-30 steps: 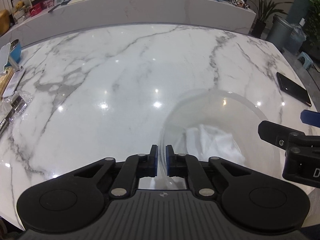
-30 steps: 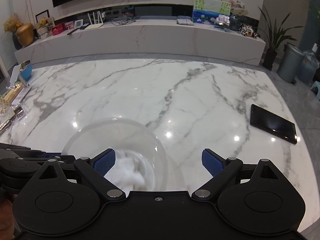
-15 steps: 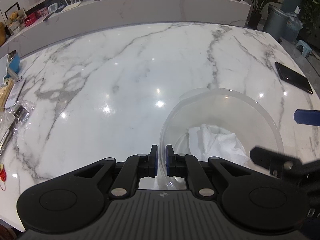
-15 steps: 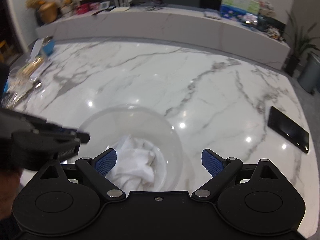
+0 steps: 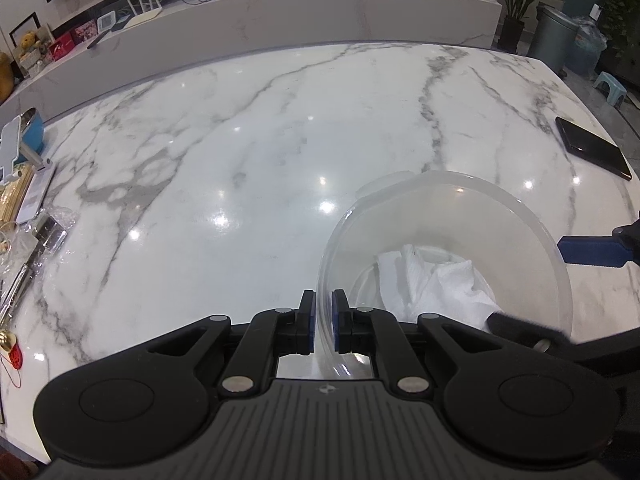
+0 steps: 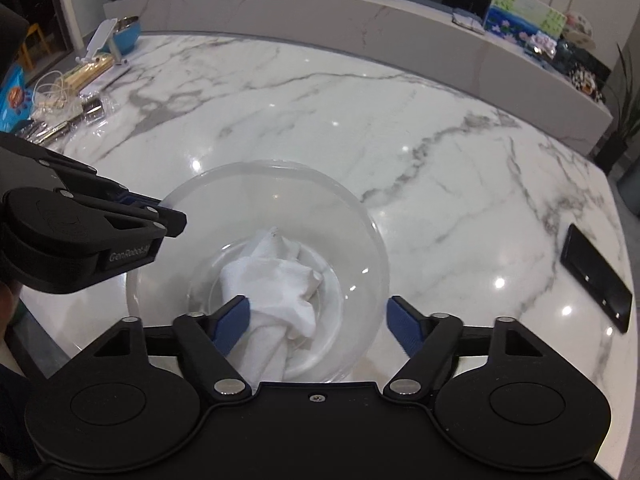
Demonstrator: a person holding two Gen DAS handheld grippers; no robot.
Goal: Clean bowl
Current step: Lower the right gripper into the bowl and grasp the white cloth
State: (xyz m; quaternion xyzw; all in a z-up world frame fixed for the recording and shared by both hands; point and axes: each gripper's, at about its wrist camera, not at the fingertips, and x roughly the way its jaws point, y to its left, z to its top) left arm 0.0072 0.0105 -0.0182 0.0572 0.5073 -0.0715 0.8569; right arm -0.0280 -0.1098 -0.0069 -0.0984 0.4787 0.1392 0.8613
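A clear plastic bowl (image 5: pixel 524 216) sits on the white marble table near its front edge, with a crumpled white cloth (image 5: pixel 432 280) in its bottom. My left gripper (image 5: pixel 324 320) is shut on the bowl's near-left rim. In the right wrist view the bowl (image 6: pixel 360 208) lies straight below, and my right gripper (image 6: pixel 318 315) hangs open inside it. Its blue pads (image 6: pixel 234 314) stand on either side of the cloth (image 6: pixel 280 276), not closed on it. The left gripper (image 6: pixel 162 206) shows at the left, clamped on the rim.
A black phone (image 6: pixel 596 276) lies flat near the table's right edge. At the far left are a blue bowl (image 6: pixel 126 34), a white stand, chopsticks (image 6: pixel 88 70) and bagged cutlery (image 5: pixel 24 276). The table's front edge is close beneath both grippers.
My right gripper has swung left and dropped into the bowl, so its open fingers now flank the cloth. The left gripper has kept its hold on the rim.
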